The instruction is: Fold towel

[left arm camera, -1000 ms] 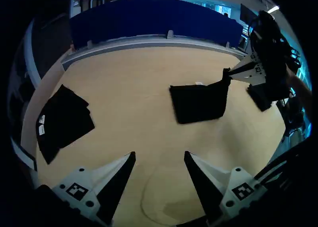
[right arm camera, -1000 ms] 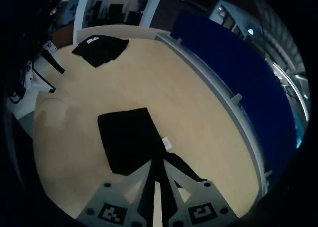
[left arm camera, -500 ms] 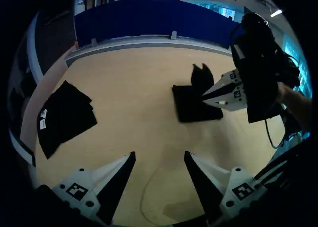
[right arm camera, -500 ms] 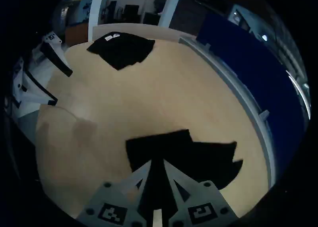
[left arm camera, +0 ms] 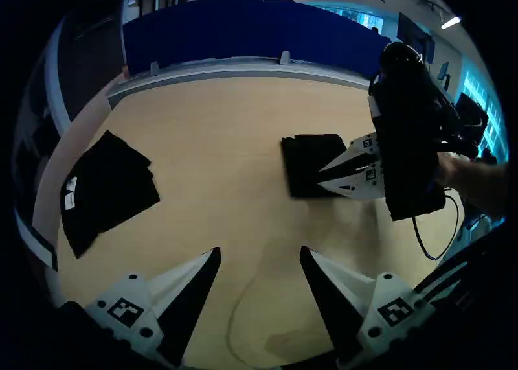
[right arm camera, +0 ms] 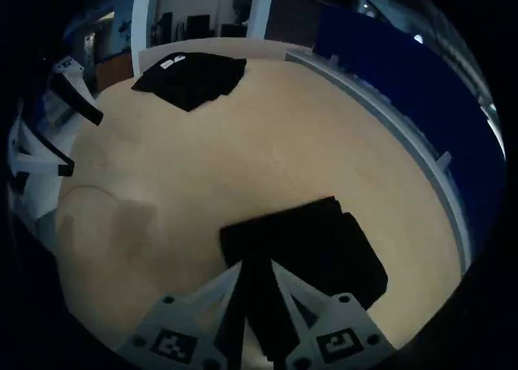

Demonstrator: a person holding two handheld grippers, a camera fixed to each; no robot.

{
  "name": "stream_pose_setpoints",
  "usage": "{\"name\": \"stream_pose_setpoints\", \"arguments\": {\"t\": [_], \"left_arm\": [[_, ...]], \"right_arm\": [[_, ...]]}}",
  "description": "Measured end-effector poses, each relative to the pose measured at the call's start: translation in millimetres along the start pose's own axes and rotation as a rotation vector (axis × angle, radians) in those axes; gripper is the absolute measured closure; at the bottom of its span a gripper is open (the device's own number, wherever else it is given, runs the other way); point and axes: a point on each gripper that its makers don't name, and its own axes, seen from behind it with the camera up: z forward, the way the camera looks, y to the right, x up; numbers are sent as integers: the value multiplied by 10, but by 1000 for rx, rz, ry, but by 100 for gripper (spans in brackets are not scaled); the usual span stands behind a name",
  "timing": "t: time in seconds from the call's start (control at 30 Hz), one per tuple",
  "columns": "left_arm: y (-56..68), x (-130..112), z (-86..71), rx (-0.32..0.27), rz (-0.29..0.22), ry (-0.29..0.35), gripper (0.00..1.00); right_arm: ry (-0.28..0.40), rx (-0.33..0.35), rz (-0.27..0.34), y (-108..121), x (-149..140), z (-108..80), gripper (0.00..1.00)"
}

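Observation:
A black towel lies folded into a compact rectangle on the light wooden table. In the right gripper view the towel sits just ahead of the fingers, two layers showing at its far edge. My right gripper rests low at the near edge, shut on the towel, with black cloth running between its fingers. From the left gripper view, the right gripper and the hand holding it reach in from the right. My left gripper hovers open over bare table, well short of the towel.
A second pile of black cloth with white tags lies at the table's left side, also seen as the cloth pile. A blue partition runs behind the table's far edge. A cable hangs beneath the right hand.
The right gripper carried the towel's raised edge over the rest and down, so the towel now lies as a smaller folded rectangle. The left gripper stayed put.

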Motion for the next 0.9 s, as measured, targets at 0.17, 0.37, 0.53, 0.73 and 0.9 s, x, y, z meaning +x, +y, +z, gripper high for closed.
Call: {"name": "stream_pose_setpoints", "arguments": {"t": [0.17, 0.37, 0.53, 0.73, 0.9], "left_arm": [[-9, 12, -2, 1, 6, 1, 10], [-17, 47, -26, 3, 6, 5, 10], [-32, 78, -42, 9, 6, 10, 10], [-36, 96, -57, 12, 2, 13, 10], [-21, 94, -55, 14, 3, 14, 10]], "right_arm": [[30, -9, 33, 74, 61, -90, 37], [52, -14, 80, 119, 50, -219, 29], [31, -38, 117, 155, -151, -327, 28], [-8, -64, 173, 176, -498, -455, 27], [-38, -80, 211, 184, -743, -561, 27]]}}
